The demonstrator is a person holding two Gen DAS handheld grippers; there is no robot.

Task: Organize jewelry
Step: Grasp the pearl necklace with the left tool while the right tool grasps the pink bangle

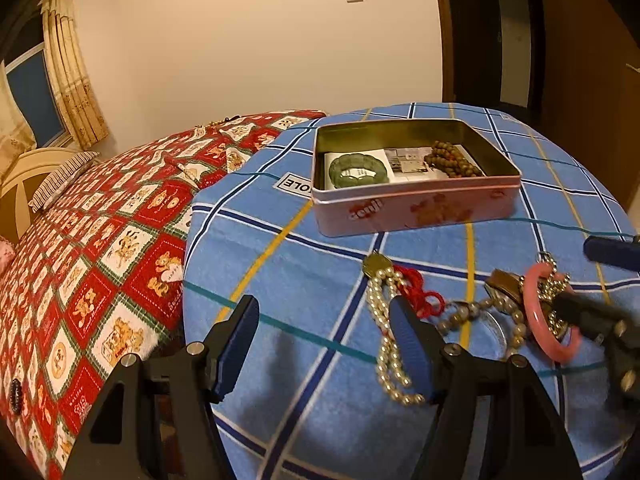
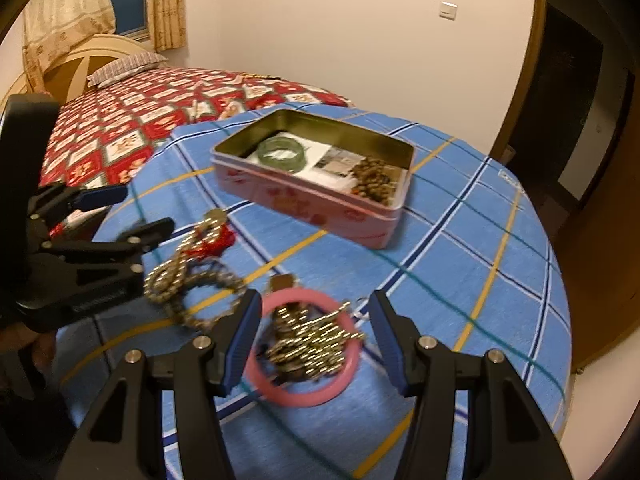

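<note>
One pink tin point(image 1: 416, 204) on the blue checked cloth point(image 1: 304, 320) holds one green bangle point(image 1: 359, 170) and one brown bead string point(image 1: 452, 160); one pink bangle point(image 2: 300, 346) lies between the half-open right gripper point(image 2: 312, 344) fingers, untouched; left gripper point(image 1: 324, 344) wide, empty, beside one pearl strand point(image 1: 386, 332).

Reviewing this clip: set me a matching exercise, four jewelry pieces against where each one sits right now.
Things:
1. green bangle
2. brown bead string
3. pink bangle
4. pearl strand

Places:
A. on the blue cloth, between the open fingers of the right gripper
B. right end of the pink tin
C. on the cloth, beside the left gripper's right finger
D. left end of the tin

Pairs: 1-D, 2-B, 3-A, 4-C
</note>
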